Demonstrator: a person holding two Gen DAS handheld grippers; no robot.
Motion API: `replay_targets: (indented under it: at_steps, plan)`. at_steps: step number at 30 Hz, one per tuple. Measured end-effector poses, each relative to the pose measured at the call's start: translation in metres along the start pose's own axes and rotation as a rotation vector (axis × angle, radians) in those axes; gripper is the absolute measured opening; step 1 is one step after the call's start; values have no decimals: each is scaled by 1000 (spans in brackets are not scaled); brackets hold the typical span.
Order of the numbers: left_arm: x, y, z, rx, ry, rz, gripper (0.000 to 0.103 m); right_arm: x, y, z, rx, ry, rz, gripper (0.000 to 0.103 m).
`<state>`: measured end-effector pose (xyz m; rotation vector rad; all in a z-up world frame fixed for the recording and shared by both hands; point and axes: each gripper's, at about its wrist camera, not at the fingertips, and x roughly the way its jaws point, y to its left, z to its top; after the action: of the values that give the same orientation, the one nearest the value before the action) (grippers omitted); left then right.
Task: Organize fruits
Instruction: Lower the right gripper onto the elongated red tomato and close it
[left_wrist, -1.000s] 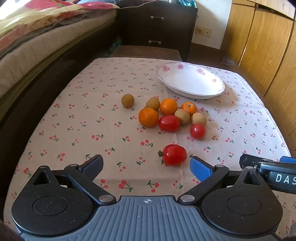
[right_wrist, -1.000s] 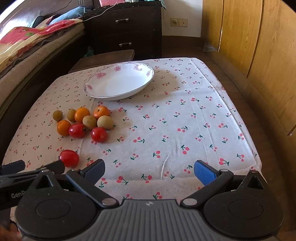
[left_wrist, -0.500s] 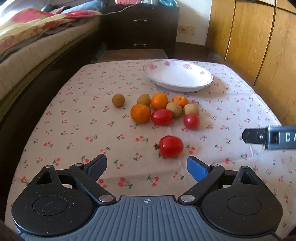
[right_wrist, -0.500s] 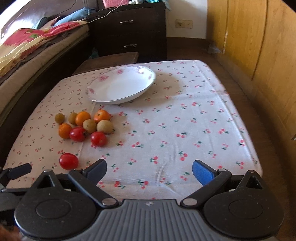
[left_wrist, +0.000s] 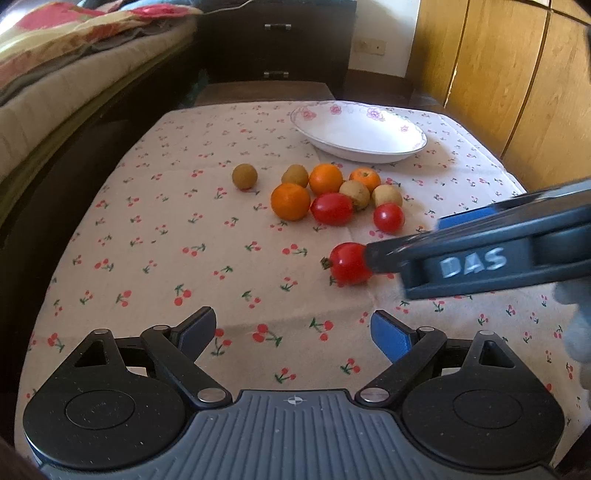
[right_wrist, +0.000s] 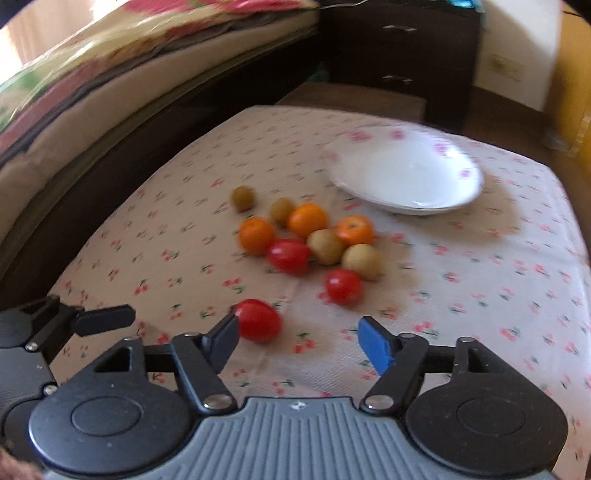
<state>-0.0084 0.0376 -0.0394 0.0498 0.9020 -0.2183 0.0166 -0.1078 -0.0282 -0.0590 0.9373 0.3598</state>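
A: Where is the fruit sitting?

B: It is lying on the bench, on the cherry-print cloth. A cluster of oranges, brownish round fruits and tomatoes is resting just in front of the white plate, which is holding nothing.

A: And the lone tomato?

B: It is lying apart from the cluster, nearer the cameras. The right gripper is reaching in over it; its jaws have just been closing and are standing about half open. In the right wrist view the tomato is sitting just ahead of the dark left finger, well short of the blue pad, so nothing is gripped.

A: Is that finger touching it?

B: The view is blurred; it looks to be touching or nearly so, but I cannot tell.

A: The left gripper?

B: It is hovering over bare cloth near the bench's front edge, jaws wide apart after easing in slightly, holding nothing.
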Motion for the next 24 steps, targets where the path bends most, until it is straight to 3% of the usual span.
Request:
replay_targets:
  at_steps: [5, 6, 8, 13, 16, 24]
  plan:
    - [-2, -1, 2, -1, 9, -27, 95, 13, 17, 5, -117, 27, 54, 68]
    - [-1, -1, 1, -1, 13, -27, 95, 17, 18, 6, -132, 34, 57, 65]
    - [1, 0, 1, -9, 26, -29, 95, 28, 20, 11, -146, 65, 72, 51]
    - [1, 4, 0, -23, 33, -27, 95, 39, 21, 13, -150, 99, 84, 46]
    - [3, 4, 1, -27, 39, -28, 95, 36, 19, 10, -153, 95, 73, 36]
    - [1, 6, 3, -24, 30, -10, 94, 24, -2, 10, -74, 94, 54, 36]
